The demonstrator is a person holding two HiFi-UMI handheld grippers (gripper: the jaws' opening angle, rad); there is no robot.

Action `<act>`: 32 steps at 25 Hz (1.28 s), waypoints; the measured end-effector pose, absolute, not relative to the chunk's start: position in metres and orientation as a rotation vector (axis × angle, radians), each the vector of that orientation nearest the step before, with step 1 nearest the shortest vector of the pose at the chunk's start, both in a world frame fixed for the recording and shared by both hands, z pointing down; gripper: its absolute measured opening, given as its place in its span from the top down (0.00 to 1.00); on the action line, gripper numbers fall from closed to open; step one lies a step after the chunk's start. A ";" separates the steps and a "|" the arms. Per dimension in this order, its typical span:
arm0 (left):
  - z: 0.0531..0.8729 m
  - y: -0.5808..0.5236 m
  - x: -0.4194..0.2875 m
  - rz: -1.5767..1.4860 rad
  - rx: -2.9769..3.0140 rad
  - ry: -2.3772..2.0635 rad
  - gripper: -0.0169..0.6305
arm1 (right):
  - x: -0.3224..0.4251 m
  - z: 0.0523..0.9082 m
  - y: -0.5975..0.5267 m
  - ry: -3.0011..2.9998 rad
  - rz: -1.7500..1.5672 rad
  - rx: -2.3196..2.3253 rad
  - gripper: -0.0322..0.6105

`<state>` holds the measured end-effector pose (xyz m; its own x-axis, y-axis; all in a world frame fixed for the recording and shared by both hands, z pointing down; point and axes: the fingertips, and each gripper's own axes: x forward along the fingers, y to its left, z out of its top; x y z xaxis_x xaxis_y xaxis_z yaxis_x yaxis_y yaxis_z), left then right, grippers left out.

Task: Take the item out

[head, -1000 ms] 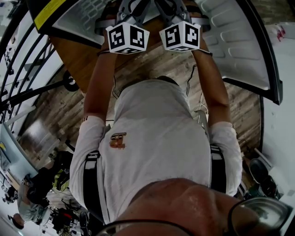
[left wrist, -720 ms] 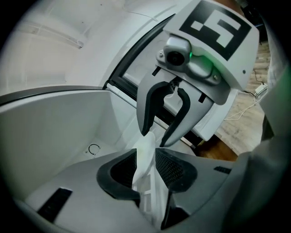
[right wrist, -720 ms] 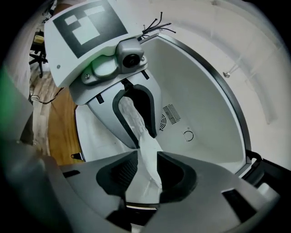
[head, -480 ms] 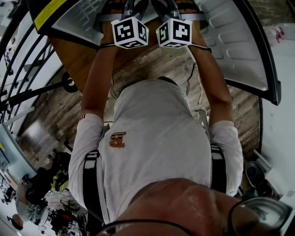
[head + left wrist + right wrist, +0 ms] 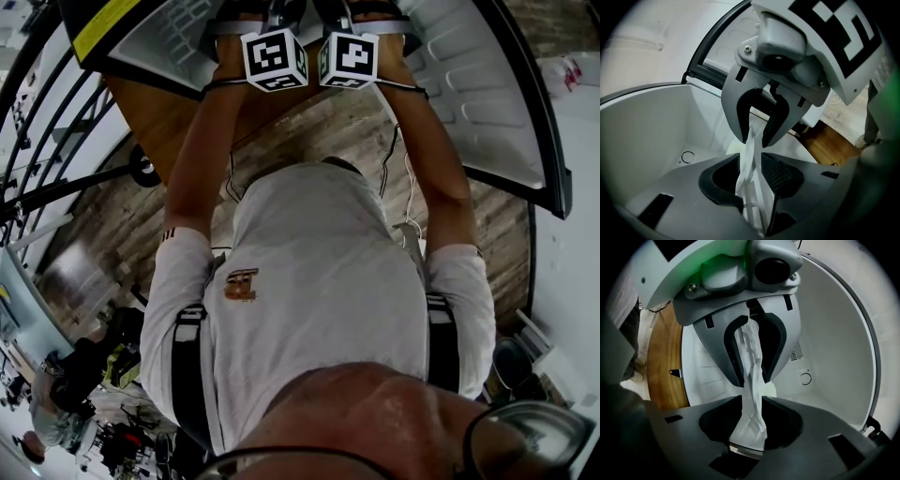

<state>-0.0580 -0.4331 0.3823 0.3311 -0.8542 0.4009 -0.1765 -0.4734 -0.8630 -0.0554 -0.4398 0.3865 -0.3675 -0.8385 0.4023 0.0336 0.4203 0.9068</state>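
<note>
Farther forward, released left claw and right claw clenched on white item unseen overhead

The right gripper stands nose to nose with the left gripper and blocks its way from 12 to 2 o'clock. The white crumpled sheet hangs between the left gripper's parted jaws, with a little spare room beside it. The white tub's wall at 9 o'clock is bare, open room, bounded by the black rim at 11. In the right gripper view, free tub wall lies at 3 o'clock and a brown wooden surface at 9.
</note>
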 end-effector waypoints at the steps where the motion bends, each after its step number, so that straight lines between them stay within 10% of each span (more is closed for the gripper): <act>1: 0.383 -0.434 -0.058 -1.174 -1.864 0.908 0.74 | -0.056 0.387 -0.441 -1.683 -1.108 0.709 0.74; 32: 0.390 -0.441 -0.048 -1.193 -1.755 0.914 0.86 | -0.052 0.379 -0.443 -1.607 -1.235 0.744 0.89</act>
<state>-0.0480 -0.4412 0.3901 0.2915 -0.8844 0.3645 -0.1212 -0.4121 -0.9030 -0.0516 -0.4428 0.3794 -0.3704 -0.8747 0.3125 0.0766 0.3065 0.9488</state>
